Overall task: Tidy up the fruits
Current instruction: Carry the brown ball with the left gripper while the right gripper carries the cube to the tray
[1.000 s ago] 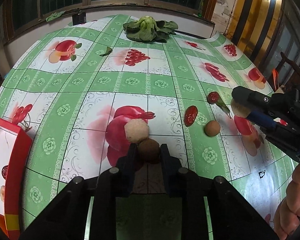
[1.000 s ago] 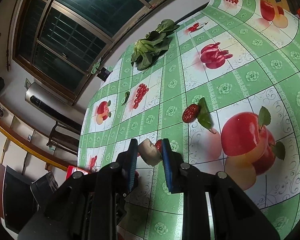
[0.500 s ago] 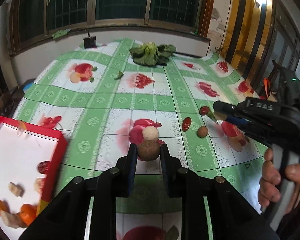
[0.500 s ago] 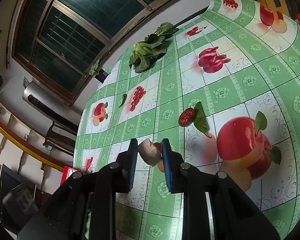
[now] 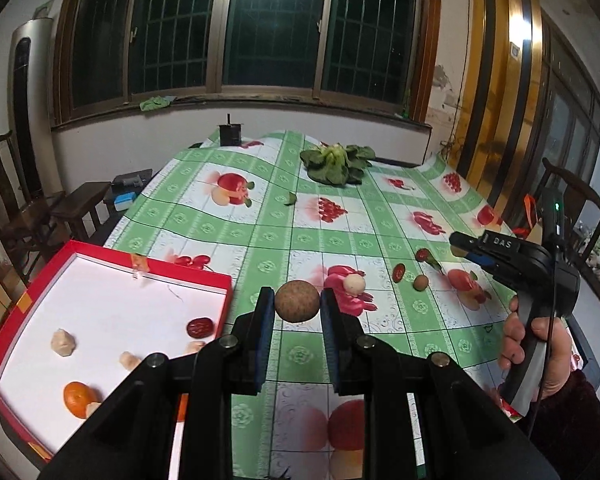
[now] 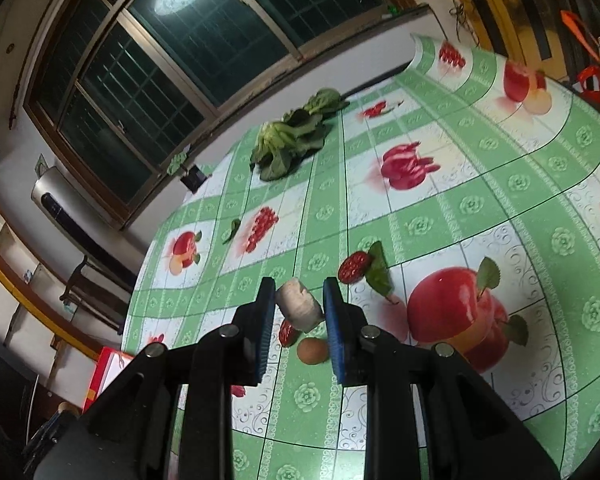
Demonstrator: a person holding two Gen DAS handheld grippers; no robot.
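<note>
My left gripper [image 5: 297,308] is shut on a round brown fruit [image 5: 297,301] and holds it above the table, right of the red box [image 5: 148,274]. The white-lined box holds an orange [image 5: 77,399], a red date [image 5: 199,326] and several pale pieces. My right gripper [image 6: 299,309] is shut on a pale whitish fruit piece [image 6: 299,308], raised over the table; it shows in the left wrist view [image 5: 466,246]. On the cloth lie a pale round fruit [image 5: 355,283], a small brown fruit [image 5: 420,282] [image 6: 312,351], and red dates [image 5: 399,272] [image 6: 354,267].
A green checked tablecloth [image 5: 300,240] with fruit prints covers the table. A leafy vegetable [image 5: 335,163] [image 6: 288,140] lies at the far end by a small dark box [image 5: 230,134]. Wooden chairs [image 5: 16,208] stand at the left and right. A loose leaf [image 6: 377,270] lies by a date.
My left gripper has lifted the brown fruit off the cloth and pulled back, so the red box has come into view. My right gripper has kept its hold on the pale piece, shifting slightly.
</note>
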